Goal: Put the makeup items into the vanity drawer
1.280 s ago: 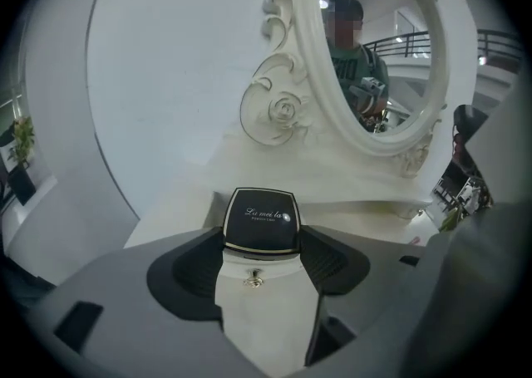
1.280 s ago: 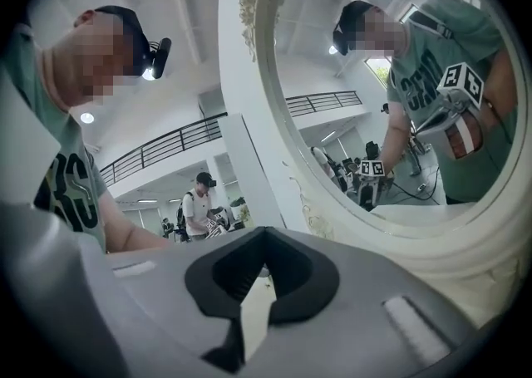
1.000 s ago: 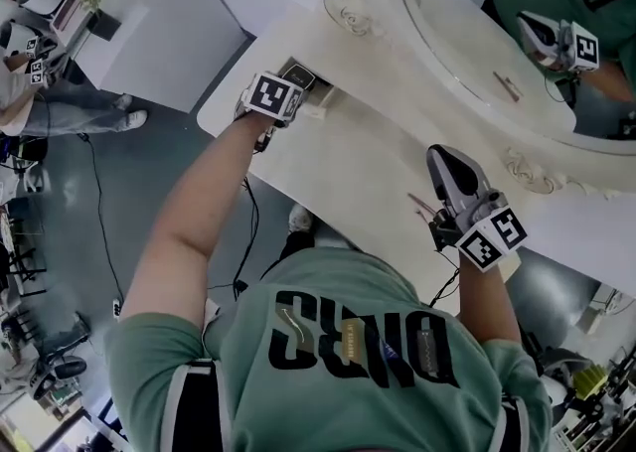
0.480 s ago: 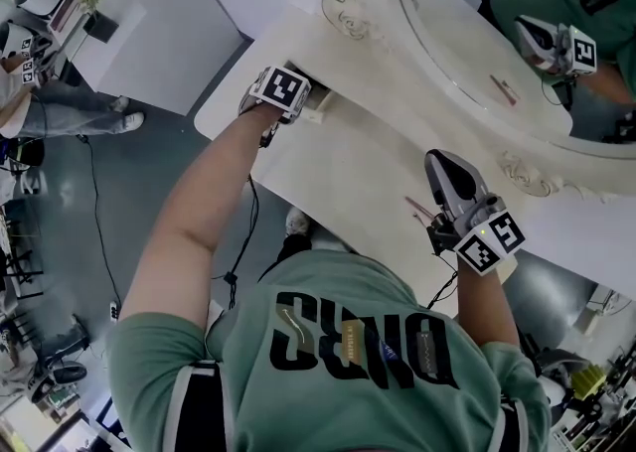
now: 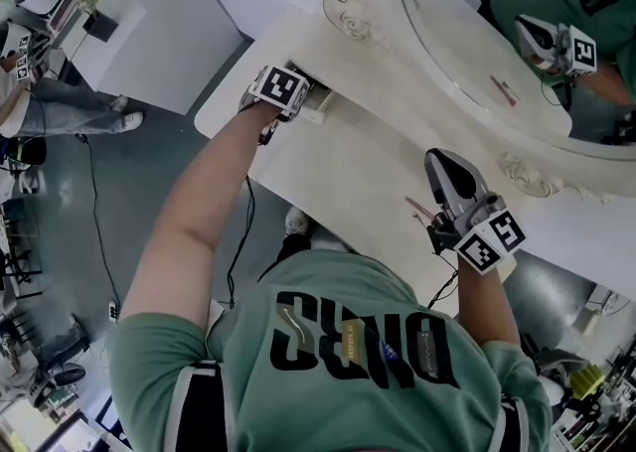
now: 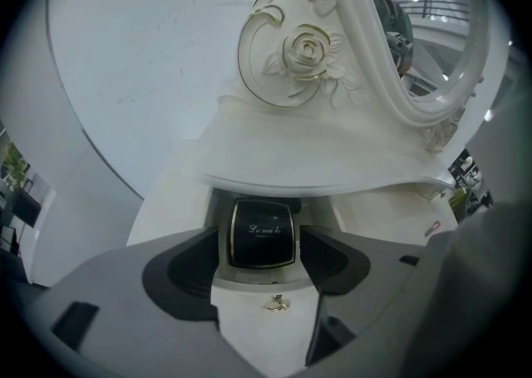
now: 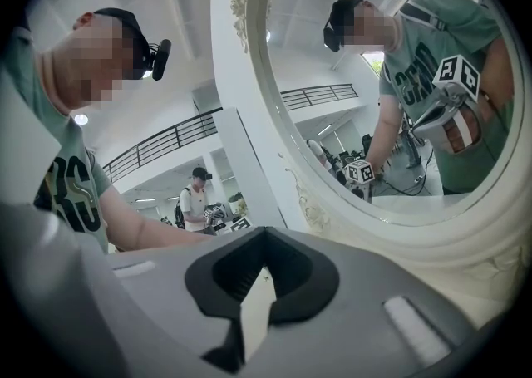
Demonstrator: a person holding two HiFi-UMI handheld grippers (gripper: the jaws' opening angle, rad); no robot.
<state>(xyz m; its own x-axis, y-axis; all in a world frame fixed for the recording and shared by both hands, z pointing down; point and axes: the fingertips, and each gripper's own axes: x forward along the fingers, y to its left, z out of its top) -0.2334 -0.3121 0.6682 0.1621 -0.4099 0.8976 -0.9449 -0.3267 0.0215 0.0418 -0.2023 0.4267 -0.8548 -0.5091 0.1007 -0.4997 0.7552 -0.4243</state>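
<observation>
Lying flat, lid up, inside the open drawer [image 6: 249, 278]: a black compact [image 6: 262, 233] with a gold rim, sitting just behind the drawer front and under the overhanging top [image 6: 316, 175]. Straddling it with the left gripper [image 6: 259, 240], jaws standing wide apart, one on each side of the compact, a thin sliver of gap showing at either edge, pads not pressing. Showing a small gold knob [image 6: 277, 303] on the drawer front, just below the compact in the left gripper view. Rising above the drawer, a carved rose scroll [image 6: 303, 52] at the foot of the mirror [image 5: 477, 43] frame. Hovering well to the right of the drawer, above the top and near the mirror frame: the right gripper [image 5: 437, 156], jaws lying together with the tips touching, gripping nothing. Lying on the top just beside that gripper, well apart from the drawer, a thin pink stick [image 5: 418, 207]; too small for telling what kind.
</observation>
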